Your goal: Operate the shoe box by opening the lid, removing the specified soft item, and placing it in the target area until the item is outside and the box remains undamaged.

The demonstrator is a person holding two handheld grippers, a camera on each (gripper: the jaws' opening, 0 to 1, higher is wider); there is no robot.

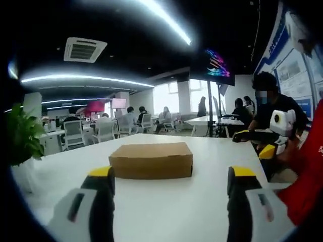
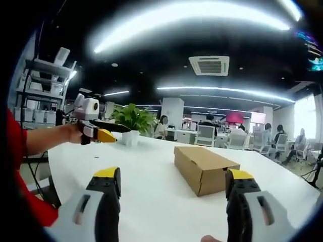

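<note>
The closed box (image 1: 151, 160) is lying broadside ahead of the left hand-held gripper (image 1: 170, 184), nearer it than the right hand-held gripper (image 2: 172, 186); both are gaping apart.

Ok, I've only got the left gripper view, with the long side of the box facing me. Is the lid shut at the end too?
Observer: The right gripper view shows one short end of the box; the lid lies flat and shut there.
Operator: Is the right gripper open?
Observer: Yes. The right gripper has its jaws wide apart and empty, short of the box.
Operator: And where's mine?
Observer: The left gripper hangs above the table near its far edge, close to the potted plant.
</note>
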